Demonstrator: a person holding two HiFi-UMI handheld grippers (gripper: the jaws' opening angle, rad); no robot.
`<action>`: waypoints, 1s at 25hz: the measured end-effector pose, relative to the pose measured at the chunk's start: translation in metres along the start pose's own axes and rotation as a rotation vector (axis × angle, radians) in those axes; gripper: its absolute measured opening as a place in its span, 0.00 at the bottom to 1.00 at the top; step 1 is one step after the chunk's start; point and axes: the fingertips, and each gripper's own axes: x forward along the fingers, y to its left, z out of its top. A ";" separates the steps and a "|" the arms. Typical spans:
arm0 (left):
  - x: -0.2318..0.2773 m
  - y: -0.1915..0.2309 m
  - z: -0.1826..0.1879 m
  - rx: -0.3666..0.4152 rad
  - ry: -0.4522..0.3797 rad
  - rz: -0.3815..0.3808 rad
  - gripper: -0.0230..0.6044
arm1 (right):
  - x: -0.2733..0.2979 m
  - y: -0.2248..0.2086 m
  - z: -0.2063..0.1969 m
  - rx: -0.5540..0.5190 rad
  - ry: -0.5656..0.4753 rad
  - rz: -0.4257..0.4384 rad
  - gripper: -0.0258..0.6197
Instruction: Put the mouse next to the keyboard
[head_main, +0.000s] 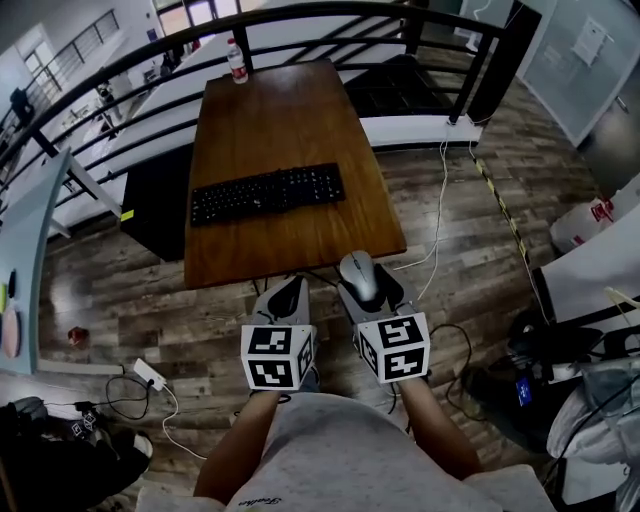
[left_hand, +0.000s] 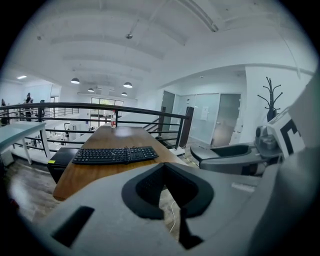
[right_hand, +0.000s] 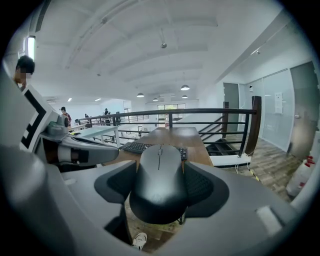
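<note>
A black keyboard (head_main: 265, 192) lies across the middle of the brown wooden table (head_main: 290, 110). The dark grey mouse (head_main: 357, 272) is off the table, held in the air just before its near right corner, with my right gripper (head_main: 366, 284) shut on its sides. In the right gripper view the mouse (right_hand: 160, 180) fills the space between the jaws, with the keyboard (right_hand: 137, 146) beyond it. My left gripper (head_main: 289, 292) hangs beside it to the left, shut with nothing in it. In the left gripper view the keyboard (left_hand: 115, 155) lies ahead on the table.
A water bottle (head_main: 237, 62) stands at the table's far left edge. A black railing (head_main: 300, 20) runs behind the table. A black box (head_main: 155, 200) sits by the table's left side. Cables (head_main: 437, 215) and a power strip (head_main: 150, 375) lie on the wooden floor.
</note>
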 end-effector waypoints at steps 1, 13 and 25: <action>0.006 0.006 0.003 0.002 0.002 -0.003 0.03 | 0.008 -0.001 0.004 0.001 0.000 -0.003 0.51; 0.077 0.083 0.045 -0.011 0.032 -0.047 0.03 | 0.106 -0.011 0.050 0.011 0.032 -0.046 0.51; 0.118 0.133 0.070 -0.016 0.023 -0.090 0.03 | 0.165 -0.016 0.075 0.008 0.038 -0.095 0.51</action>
